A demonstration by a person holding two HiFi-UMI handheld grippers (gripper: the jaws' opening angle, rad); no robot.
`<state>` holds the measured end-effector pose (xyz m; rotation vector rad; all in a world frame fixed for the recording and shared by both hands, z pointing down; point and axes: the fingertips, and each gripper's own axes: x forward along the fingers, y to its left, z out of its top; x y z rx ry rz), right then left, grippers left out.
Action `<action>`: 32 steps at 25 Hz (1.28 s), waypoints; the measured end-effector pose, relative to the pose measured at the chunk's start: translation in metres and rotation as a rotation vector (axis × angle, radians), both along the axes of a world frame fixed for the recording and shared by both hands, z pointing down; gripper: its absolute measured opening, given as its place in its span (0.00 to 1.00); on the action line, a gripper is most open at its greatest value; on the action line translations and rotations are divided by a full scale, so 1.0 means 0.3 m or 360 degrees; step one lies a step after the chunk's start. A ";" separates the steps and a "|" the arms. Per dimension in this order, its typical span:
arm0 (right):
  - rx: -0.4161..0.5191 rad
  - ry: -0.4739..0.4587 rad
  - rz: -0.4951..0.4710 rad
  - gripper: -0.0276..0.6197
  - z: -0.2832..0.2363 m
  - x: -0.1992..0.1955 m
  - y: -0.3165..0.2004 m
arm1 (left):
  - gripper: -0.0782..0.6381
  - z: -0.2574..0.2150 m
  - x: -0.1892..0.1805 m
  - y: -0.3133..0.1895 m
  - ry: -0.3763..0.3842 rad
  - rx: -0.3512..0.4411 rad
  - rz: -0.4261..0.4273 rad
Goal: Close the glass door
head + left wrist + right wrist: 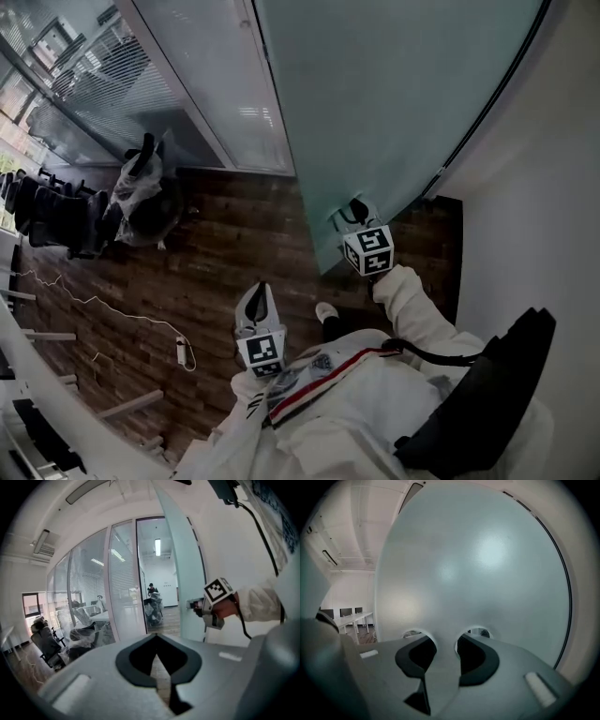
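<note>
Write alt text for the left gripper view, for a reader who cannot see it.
The left gripper fills the foreground, jaws shut and empty. Beyond, at right, the right gripper is at the frosted glass door, which stands open; at left are glass walls and office chairs.

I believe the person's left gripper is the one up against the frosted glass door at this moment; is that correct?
Not quite. It is the right gripper that is up against the frosted glass door, as the head view shows. The left gripper is held back from the door, over the dark wooden floor.
</note>
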<state>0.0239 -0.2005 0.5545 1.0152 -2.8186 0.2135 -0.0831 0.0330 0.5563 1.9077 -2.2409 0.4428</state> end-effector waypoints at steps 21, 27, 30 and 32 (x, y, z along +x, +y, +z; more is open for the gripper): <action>0.0052 0.0014 -0.0029 0.23 0.009 -0.225 -0.173 | 0.11 -0.050 -0.176 -0.199 -0.0100 0.0030 -0.0144; 0.0088 -0.0012 0.0007 0.23 0.001 -0.277 -0.227 | 0.11 -0.011 -0.246 -0.265 -0.0081 0.0031 -0.0100; 0.0104 -0.0025 0.0058 0.23 -0.001 -0.296 -0.254 | 0.11 0.002 -0.277 -0.311 -0.0041 0.0025 -0.0046; 0.0110 -0.0032 0.0086 0.23 -0.001 -0.306 -0.272 | 0.11 0.013 -0.307 -0.344 -0.0028 0.0031 -0.0005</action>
